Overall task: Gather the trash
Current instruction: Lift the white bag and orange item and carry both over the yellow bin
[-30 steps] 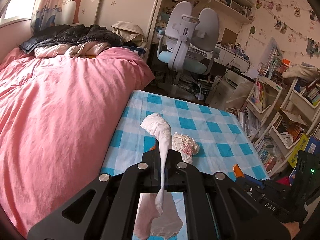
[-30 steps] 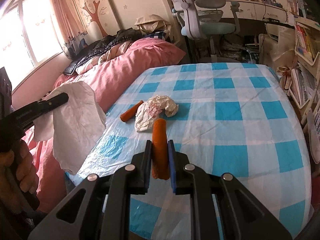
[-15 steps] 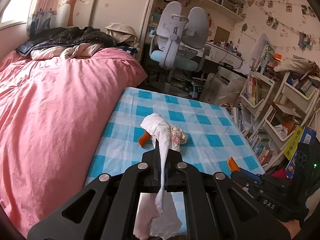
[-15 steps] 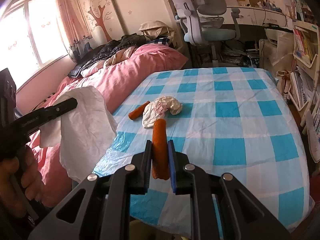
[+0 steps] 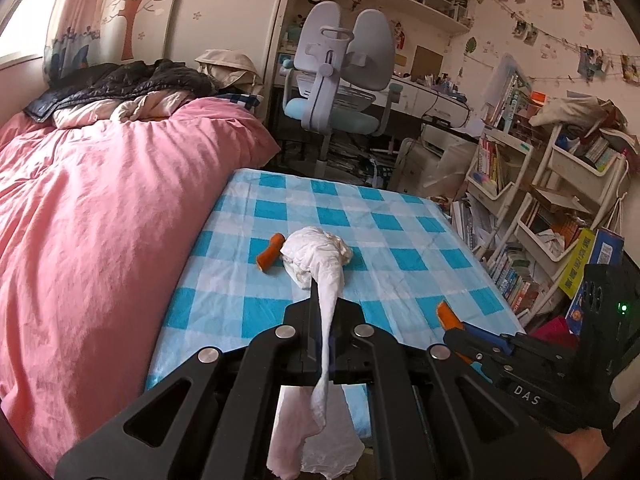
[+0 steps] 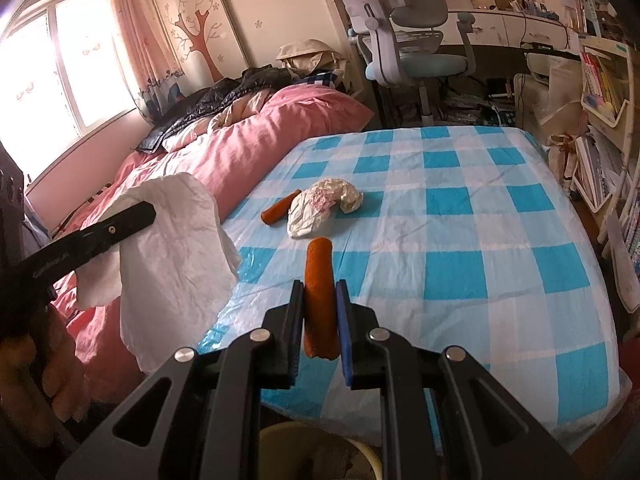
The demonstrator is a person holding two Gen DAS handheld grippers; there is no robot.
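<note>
My left gripper is shut on a white tissue that hangs down between its fingers; it also shows at the left of the right wrist view. My right gripper is shut on an orange sausage-like piece, held upright near the table's front edge; its tip shows in the left wrist view. On the blue-checked tablecloth lie a crumpled white wrapper and a second orange piece. A yellowish bin rim shows below the right gripper.
A pink bed runs along the table's left side. A grey-blue desk chair stands behind the table. Shelves full of books stand at the right.
Both grippers have drawn back toward the table's front edge, each still holding its item. The bin rim has come into the right wrist view.
</note>
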